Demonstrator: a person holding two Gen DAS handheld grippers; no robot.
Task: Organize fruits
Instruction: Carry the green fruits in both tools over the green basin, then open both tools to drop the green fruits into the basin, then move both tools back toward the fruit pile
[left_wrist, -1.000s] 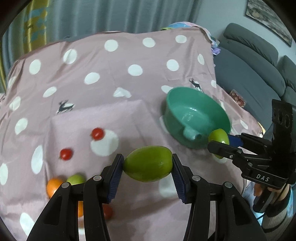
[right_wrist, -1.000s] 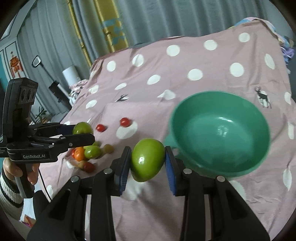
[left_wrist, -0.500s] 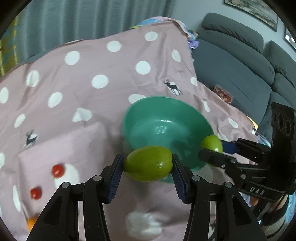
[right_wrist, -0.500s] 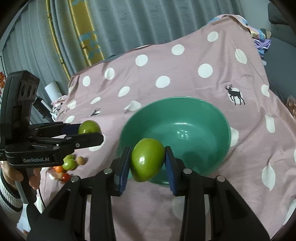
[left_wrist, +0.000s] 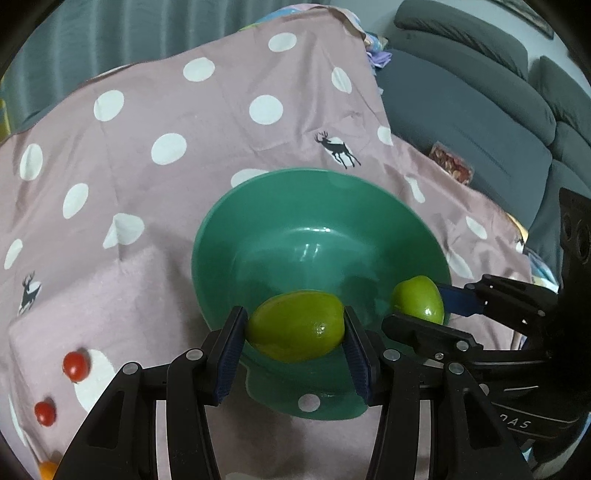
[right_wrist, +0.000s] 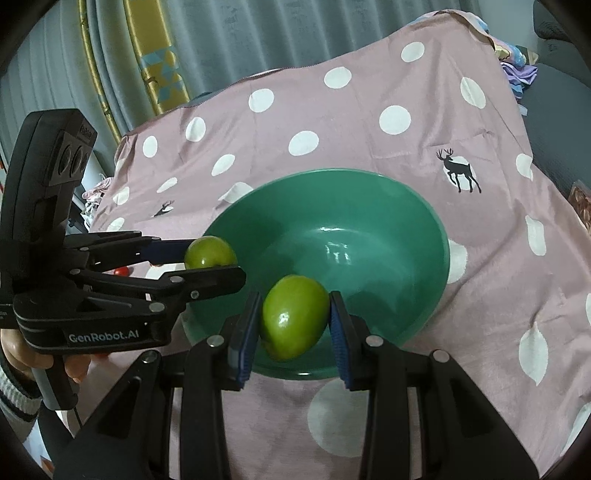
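Observation:
An empty green bowl (left_wrist: 280, 229) (right_wrist: 388, 206) sits on the pink polka-dot cloth. My left gripper (left_wrist: 295, 328) (right_wrist: 218, 258) is shut on a green fruit (left_wrist: 295, 330) (right_wrist: 208, 253) held over the bowl's near rim. My right gripper (right_wrist: 293, 325) (left_wrist: 421, 306) is shut on a second green fruit (right_wrist: 293, 323) (left_wrist: 417, 304), also over the near rim, just right of the left one. Both fruits hang above the bowl, side by side.
Two small red tomatoes (left_wrist: 75, 365) (left_wrist: 45, 413) and an orange fruit (left_wrist: 48, 470) lie on the cloth at the lower left. A grey sofa (left_wrist: 480, 110) stands beyond the table's right edge. A hand (right_wrist: 22, 350) holds the left gripper's handle. Curtains hang behind.
Both grippers have carried their green fruits rightward and slightly down, from beside the bowl to over its near rim. The loose fruits have slid off to the left of the views.

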